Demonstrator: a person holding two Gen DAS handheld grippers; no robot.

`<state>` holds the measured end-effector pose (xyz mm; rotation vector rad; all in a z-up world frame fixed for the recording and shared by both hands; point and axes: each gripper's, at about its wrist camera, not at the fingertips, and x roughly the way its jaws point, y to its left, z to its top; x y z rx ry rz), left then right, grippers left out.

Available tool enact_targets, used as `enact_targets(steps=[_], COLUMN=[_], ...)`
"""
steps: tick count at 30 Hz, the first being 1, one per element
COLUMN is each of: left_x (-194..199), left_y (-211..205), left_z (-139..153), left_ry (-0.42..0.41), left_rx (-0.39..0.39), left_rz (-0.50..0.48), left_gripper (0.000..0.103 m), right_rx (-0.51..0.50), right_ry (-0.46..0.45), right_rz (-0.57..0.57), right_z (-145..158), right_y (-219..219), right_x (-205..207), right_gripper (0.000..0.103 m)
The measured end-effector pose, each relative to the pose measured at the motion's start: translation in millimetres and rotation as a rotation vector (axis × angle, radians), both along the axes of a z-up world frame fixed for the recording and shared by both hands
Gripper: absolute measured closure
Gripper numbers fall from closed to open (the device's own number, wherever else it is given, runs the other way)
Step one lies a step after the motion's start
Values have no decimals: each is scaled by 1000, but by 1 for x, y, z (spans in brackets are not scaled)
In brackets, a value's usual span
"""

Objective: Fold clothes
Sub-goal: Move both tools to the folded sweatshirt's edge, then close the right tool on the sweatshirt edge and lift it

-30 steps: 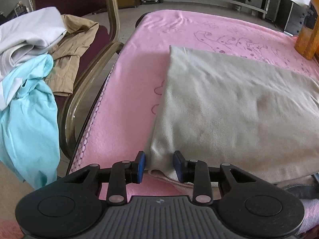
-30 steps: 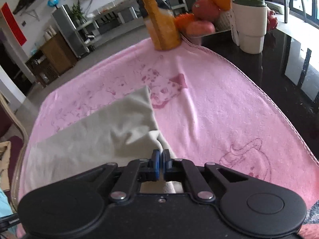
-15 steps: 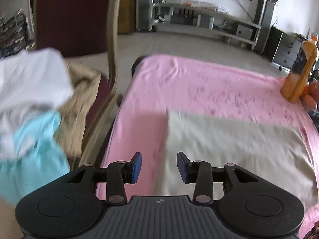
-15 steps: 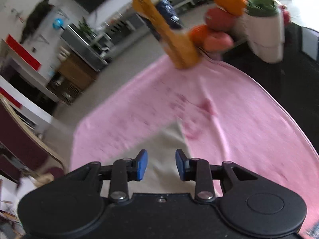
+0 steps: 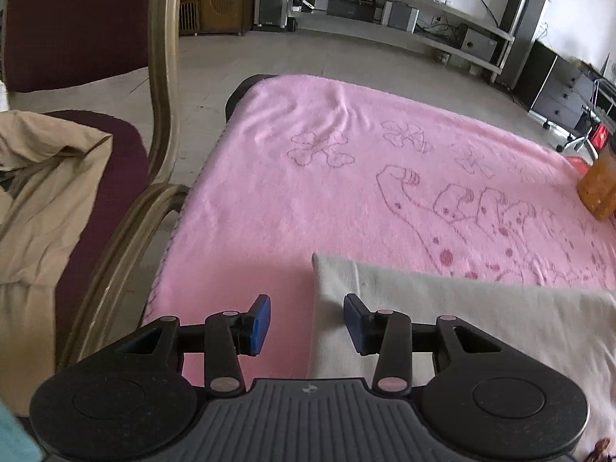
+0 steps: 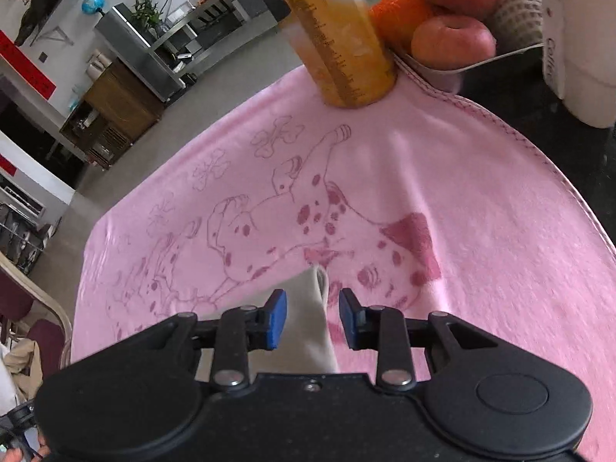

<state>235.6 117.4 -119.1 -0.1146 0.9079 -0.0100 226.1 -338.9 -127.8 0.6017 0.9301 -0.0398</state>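
Both black two-finger grippers, left (image 5: 307, 321) and right (image 6: 312, 319), hang released above the flat beige cotton garment (image 5: 481, 327) on the pink fleece blanket (image 5: 308, 200); soft, light, limp, so best pinched at its corners.

The left gripper's (image 5: 307, 321) black body is hiding the near edge of the beige garment (image 5: 481, 319), whose right side is running out past the frame. Ahead of the right gripper (image 6: 312, 319), the orange bottle (image 6: 338, 38) is losing its top to the upper edge, and the white cup (image 6: 581, 46) is being cut off far right
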Motion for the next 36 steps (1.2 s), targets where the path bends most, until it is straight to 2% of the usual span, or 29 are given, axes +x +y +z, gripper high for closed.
enact_targets(steps=[1,3,5,7,11,13,14,16,18,19,20,21,24,25,27,29,30,32,34,36], left_x=[6,12,13,12,14,14,14,13,13,9,5,-3,-38,-51,-77,-102,-102,-90,-78,-69], left_y=[0,-2,-6,-8,-11,-14,-13,-12,4,13,22,25,13,8,0,-7,-13,-29,-41,-40], left_z=[-4,-10,-12,-12,-19,-23,-22,-21,-18,-13,-7,2,36,40,47,54,49,36,19,1], left_ry=[4,10,2,-15,-25,-34,-46,-67,-56,-55,-55,-67,-136,-147,-164,-180,-157,-111,-95,-61], left_rx=[-5,-10,0,21,67,100,136,212,280,281,277,262,182,130,22,-86,-103,-65,-13,32], left_rz=[0,-7,-8,12,50,50,70,117,234,281,326,325,248,205,117,29,-3,-34,-46,-14], left_gripper=[68,78,98,100,99,96,92,92,92,95,95,95,94,91,84,81,81,84,85,87], right_rx=[18,52,42,-18,-157,-210,-236,-285,-363,-364,-351,-315,-97,-9,182,374,398,429,371,367], right_ry=[-1,15,28,10,-105,-82,-71,-38,-17,-13,-12,-22,-91,-121,-193,-229,-215,-181,-98,-13], right_rz=[2,10,15,16,27,44,52,45,-35,-75,-120,-159,-211,-193,-126,-55,-44,-22,-15,10], right_z=[-3,-9,-14,-10,6,-2,-6,-15,-14,-11,-5,4,37,47,61,58,52,39,16,-11], right_y=[-1,0,3,10,21,25,27,25,17,10,2,-4,-15,-14,-8,1,7,20,34,41], right_x=[2,9,13,12,13,18,21,24,21,17,11,2,-36,-51,-81,-103,-104,-105,-90,-75], right_gripper=[73,87,100,100,100,100,100,99,98,98,97,95,94,94,85,85,85,85,85,85])
